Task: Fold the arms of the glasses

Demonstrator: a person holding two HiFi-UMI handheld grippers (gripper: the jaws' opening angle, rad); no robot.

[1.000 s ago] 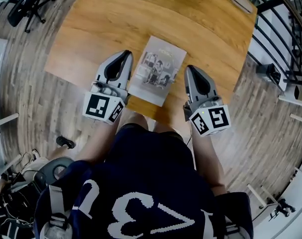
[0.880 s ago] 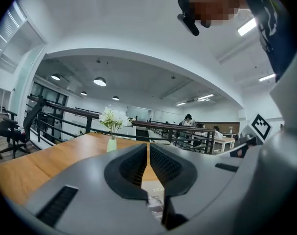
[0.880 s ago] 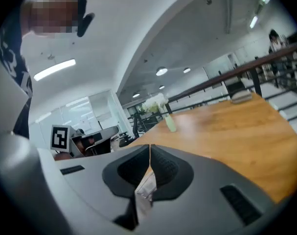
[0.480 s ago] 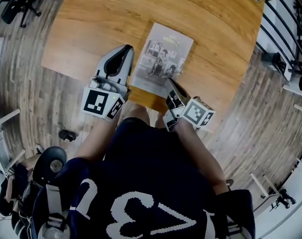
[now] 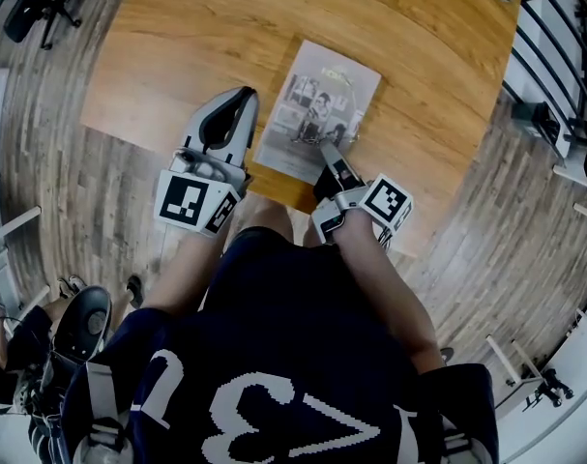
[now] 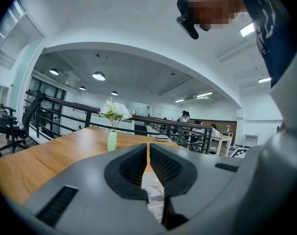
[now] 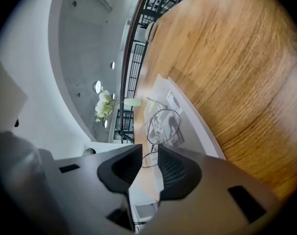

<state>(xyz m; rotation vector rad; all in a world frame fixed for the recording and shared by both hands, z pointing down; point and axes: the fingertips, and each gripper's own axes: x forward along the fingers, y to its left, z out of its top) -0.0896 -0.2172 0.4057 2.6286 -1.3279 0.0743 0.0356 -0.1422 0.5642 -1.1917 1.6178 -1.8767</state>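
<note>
On the magazine (image 5: pixel 343 73), the glasses (image 5: pixel 321 131) lie at the slightly parted right claw (image 5: pixel 328 150), while the empty left claw (image 5: pixel 241 99), closed, hangs beside the magazine; next, seemingly, pinch an arm and swing it inward.

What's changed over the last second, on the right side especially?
The right gripper swung in from beside the magazine and tilted; its tips are now at the glasses, jaws slightly apart around the thin frame, not yet gripping. The left gripper stayed beside the magazine, jaws together. Magazine and glasses look unmoved.
</note>
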